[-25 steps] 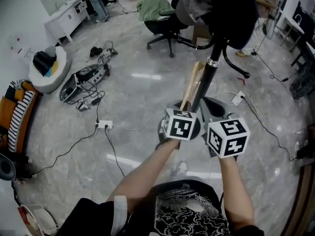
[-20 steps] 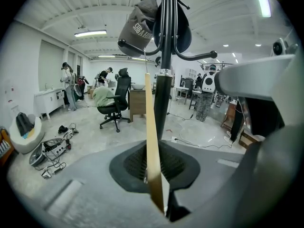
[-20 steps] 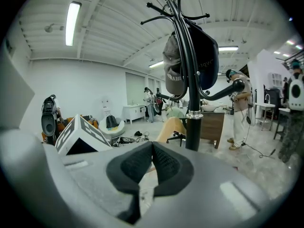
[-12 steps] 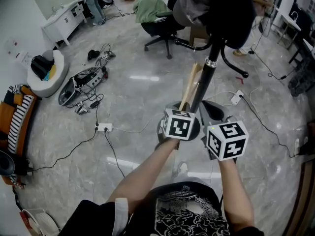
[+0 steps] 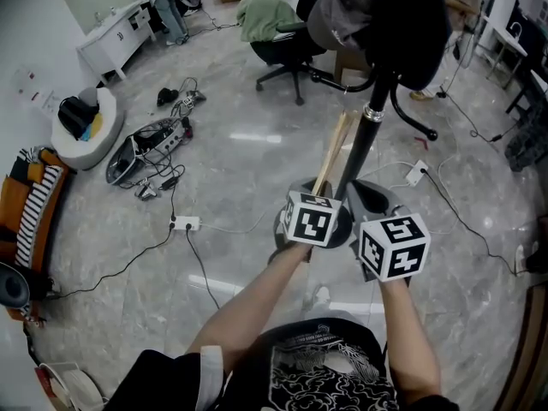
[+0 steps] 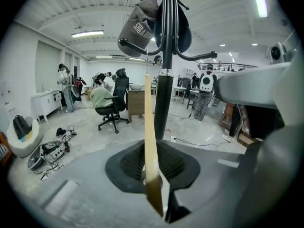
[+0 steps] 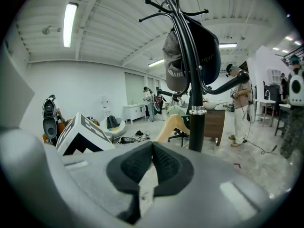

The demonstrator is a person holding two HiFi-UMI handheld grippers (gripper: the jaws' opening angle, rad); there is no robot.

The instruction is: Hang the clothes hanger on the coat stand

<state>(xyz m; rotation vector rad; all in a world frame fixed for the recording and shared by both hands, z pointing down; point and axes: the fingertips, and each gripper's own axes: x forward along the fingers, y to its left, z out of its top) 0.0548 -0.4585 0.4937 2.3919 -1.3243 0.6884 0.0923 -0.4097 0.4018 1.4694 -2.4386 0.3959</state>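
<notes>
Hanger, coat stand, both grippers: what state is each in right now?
Left gripper: shut on the hanger.
Right gripper: shut, nothing between the jaws.
Hanger: held beside the stand's pole, not yet on a hook.
Coat stand: upright, a cap on one hook.

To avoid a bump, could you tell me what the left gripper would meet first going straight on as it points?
Probably the coat stand's black pole, just right of the hanger that the left gripper holds; depth is unclear.
</notes>
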